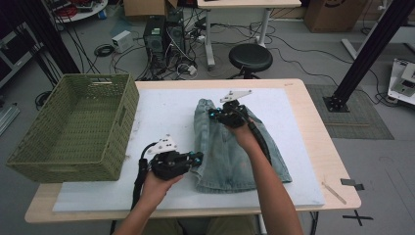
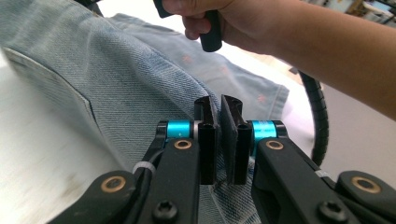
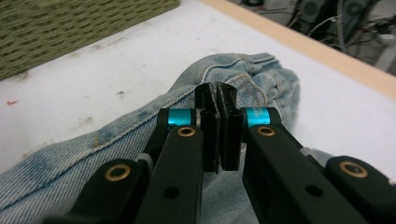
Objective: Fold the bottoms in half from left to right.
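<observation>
The work in hand looked like folding a pair of pale blue denim shorts (image 1: 230, 152) that lay on the white padded surface (image 1: 161, 117), to the right of the empty olive-green woven basket (image 1: 73, 127). Both grips seemed already taken, so the step appeared to be the lift-and-fold itself.

The left gripper (image 1: 196, 159) sat at the near left edge of the garment; in the left gripper view its jaws (image 2: 219, 135) stood clenched with only a thin slit between them and denim pinched there. The right gripper (image 1: 215, 115) was at the far end of the shorts, and in the right gripper view its jaws were closed on a raised ridge of cloth just short of the bunched waistband (image 3: 247, 70).

The next move probably called for both hands to rise together, keeping the pinched edge taut, and to carry it across the garment to the opposite side before letting go. Unequal lifting could drag the whole piece across the surface rather than fold it.

The shorts were faded, light-washed denim with visible stitching along the seams, a few faint reddish marks on the leg panels, and a straight hem at the near end. The left side was humped up off the surface where the jaws held it; the right side lay flat.
</observation>
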Motion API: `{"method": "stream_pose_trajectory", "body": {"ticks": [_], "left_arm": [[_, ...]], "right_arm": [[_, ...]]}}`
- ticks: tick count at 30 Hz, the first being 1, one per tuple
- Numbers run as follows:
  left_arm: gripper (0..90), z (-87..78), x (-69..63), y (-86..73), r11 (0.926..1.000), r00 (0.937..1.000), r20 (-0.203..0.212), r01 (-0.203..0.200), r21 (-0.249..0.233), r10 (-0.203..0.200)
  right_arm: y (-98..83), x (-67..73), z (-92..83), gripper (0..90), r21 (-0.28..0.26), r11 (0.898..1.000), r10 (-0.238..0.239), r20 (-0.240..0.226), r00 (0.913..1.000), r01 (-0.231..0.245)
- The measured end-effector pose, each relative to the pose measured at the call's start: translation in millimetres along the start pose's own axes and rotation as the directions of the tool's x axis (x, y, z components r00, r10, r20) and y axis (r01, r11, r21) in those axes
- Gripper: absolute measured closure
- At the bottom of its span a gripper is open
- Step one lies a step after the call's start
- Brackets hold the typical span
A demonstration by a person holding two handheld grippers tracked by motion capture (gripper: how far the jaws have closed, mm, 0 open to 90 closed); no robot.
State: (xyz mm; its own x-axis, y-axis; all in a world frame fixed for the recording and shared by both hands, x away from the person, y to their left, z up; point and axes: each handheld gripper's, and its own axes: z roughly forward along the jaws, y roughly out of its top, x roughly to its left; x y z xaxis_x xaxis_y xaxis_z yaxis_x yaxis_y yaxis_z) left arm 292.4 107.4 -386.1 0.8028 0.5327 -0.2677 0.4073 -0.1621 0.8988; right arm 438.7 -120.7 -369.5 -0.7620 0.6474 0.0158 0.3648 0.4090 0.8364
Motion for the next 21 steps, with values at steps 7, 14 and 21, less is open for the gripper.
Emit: {"method": "stream_pose_trajectory", "body": {"ticks": [7,14,21], "left_arm": [[85.1,38.6,-12.6,17.1,0.9999,0.9976,0.069,-0.010,0.009,0.010],[85.1,78.0,-25.7,28.6,0.9998,0.9909,0.133,-0.019,0.001,0.019],[85.1,110.9,-36.4,38.5,0.9991,0.9866,0.161,-0.033,0.029,0.028]], "right_arm": [[-14.5,-26.1,-36.4,90.0,-0.013,0.999,0.037,0.073,0.9967,-0.036],[-27.7,-49.6,-63.1,90.0,-0.006,0.998,0.056,0.129,0.9900,-0.056],[-44.8,-67.8,-80.4,90.0,-0.021,0.995,0.101,0.179,0.9785,-0.099]]}}
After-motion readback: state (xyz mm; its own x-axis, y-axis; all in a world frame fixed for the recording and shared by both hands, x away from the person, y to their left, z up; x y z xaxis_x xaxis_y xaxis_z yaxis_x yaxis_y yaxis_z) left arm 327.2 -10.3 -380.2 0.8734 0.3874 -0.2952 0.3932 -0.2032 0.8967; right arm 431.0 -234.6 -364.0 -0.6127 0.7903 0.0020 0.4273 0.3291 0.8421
